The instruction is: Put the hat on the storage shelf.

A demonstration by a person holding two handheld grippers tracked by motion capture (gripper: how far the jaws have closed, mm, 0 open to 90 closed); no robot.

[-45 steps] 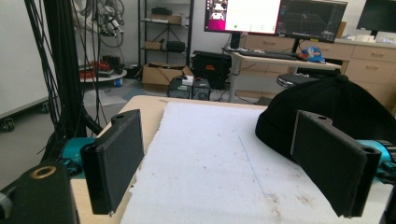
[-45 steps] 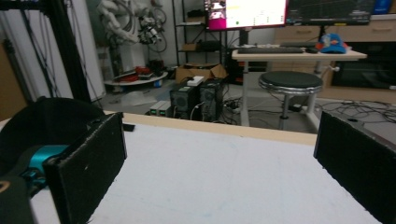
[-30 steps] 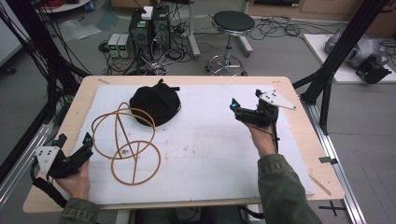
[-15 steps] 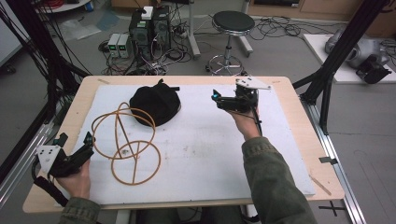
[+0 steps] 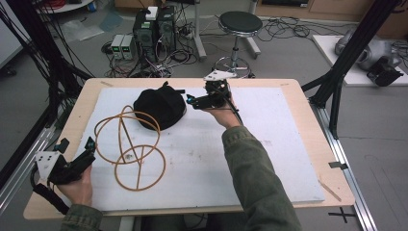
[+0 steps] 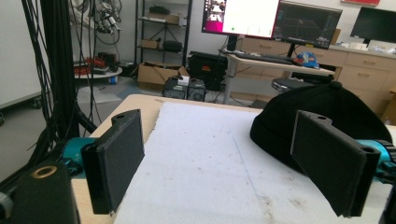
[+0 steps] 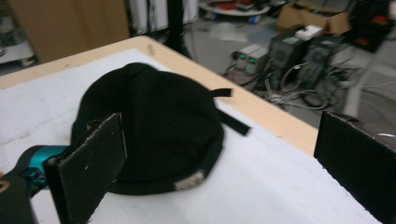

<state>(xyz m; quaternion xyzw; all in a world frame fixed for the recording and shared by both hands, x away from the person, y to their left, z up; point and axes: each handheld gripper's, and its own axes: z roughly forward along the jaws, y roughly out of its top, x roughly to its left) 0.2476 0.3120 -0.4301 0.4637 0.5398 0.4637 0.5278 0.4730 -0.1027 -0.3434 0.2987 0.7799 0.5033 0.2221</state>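
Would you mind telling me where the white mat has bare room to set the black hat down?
The mat's right half, from the right gripper to the edge, is bare. The left is crowded: black hat, wire frame, left gripper.

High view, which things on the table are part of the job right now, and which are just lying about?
In the job: black cap; right tongs, open beside it.
Lying about: wire hat frame; left tongs, open; white mat.
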